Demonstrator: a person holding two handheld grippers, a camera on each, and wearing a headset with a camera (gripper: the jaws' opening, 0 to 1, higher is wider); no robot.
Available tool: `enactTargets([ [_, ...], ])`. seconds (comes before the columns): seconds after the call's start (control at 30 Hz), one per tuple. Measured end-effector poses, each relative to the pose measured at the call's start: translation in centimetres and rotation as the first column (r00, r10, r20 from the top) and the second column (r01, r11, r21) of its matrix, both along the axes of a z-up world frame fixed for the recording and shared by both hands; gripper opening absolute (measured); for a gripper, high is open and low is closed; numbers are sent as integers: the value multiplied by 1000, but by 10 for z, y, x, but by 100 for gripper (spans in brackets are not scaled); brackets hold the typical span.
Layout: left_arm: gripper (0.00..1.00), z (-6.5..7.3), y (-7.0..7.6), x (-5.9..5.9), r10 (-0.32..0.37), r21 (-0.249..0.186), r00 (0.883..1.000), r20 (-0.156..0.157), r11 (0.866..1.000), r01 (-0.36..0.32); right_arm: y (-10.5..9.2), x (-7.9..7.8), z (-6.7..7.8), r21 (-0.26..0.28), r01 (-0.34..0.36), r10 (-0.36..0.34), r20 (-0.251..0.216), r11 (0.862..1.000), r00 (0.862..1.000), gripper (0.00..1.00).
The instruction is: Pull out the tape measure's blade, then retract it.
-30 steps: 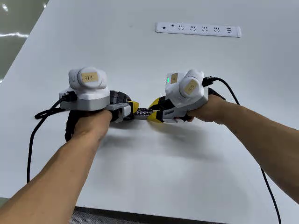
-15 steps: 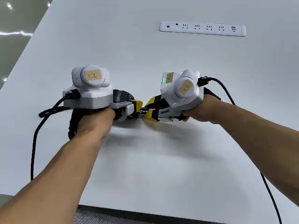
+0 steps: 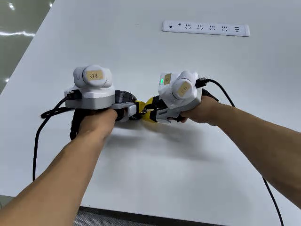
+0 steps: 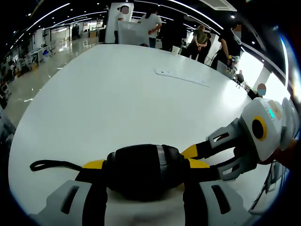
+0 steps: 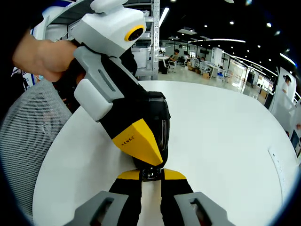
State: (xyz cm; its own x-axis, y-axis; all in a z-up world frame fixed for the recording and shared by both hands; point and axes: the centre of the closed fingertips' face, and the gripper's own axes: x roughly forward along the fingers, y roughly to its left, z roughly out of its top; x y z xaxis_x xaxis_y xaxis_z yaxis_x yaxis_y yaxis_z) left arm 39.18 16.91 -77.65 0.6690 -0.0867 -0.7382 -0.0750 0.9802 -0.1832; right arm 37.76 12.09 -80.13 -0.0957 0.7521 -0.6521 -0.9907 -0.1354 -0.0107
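Left tongs (image 4: pixel 146 163) clamped on tape measure case (image 5: pixel 159 117); right tongs (image 5: pixel 151 176) pinch blade tip (image 5: pixel 151 172). Case likely rigid, slick; blade springy, so hold hook.

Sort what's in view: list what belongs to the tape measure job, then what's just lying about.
In the job:
- tape measure, clamped in the left tool
- blade tip, pinched by the right tool

Lying about:
- power strip, on the far part of the white table
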Motion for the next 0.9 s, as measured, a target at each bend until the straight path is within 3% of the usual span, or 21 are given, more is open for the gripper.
enactTargets([
  [0.57,63,-1,-1,1,-18,4,1000,-7,1000,18,1,1,-3,-19,-13,13,28,1000,1000,13],
  [0.9,64,-2,-1,1,-16,-4,1000,-13,1000,16,-3,1,-6,-44,-4,5,17,999,1000,15],
])
